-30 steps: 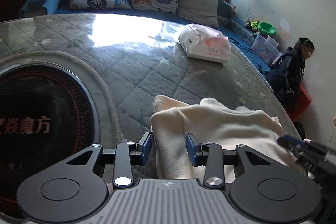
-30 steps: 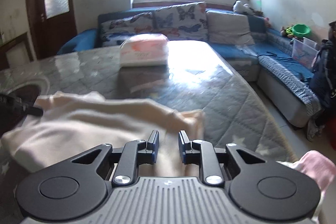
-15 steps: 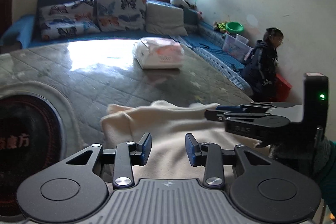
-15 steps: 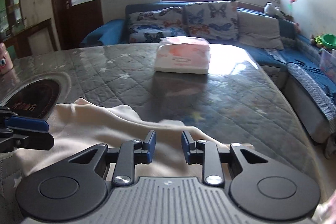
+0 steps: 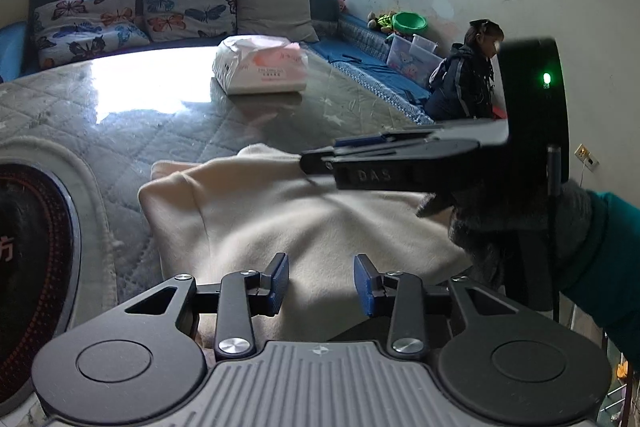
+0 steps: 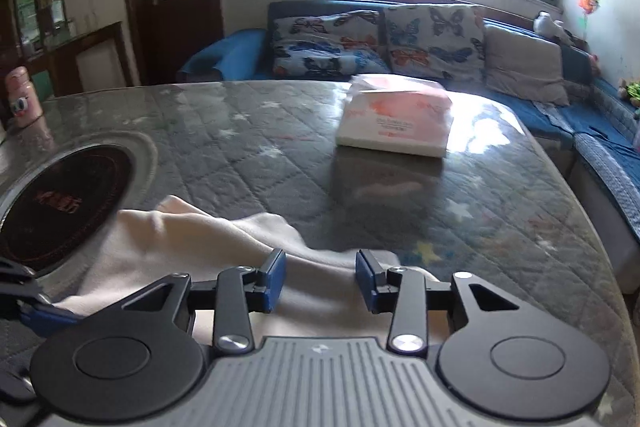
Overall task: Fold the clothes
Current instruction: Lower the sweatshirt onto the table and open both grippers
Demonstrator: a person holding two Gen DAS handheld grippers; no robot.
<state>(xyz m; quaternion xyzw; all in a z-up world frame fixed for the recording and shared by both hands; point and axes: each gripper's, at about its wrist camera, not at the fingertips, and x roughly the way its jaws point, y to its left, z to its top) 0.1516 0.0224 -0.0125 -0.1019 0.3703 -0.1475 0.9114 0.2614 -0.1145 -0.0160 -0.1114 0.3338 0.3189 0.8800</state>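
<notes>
A cream garment lies folded on the quilted table top, near its front edge. It also shows in the right wrist view. My left gripper is open and empty, hovering just above the garment's near part. My right gripper is open and empty above the garment's right part. In the left wrist view the right gripper reaches in from the right, over the garment's far edge.
A white and pink plastic package lies farther back on the table. A round black cooktop is set into the table at left. A pink bottle stands at far left. A blue sofa and a child are beyond.
Both grippers have lifted and pulled back from the garment. The right gripper's jaws have opened wider. The garment now lies flatter on the table.
</notes>
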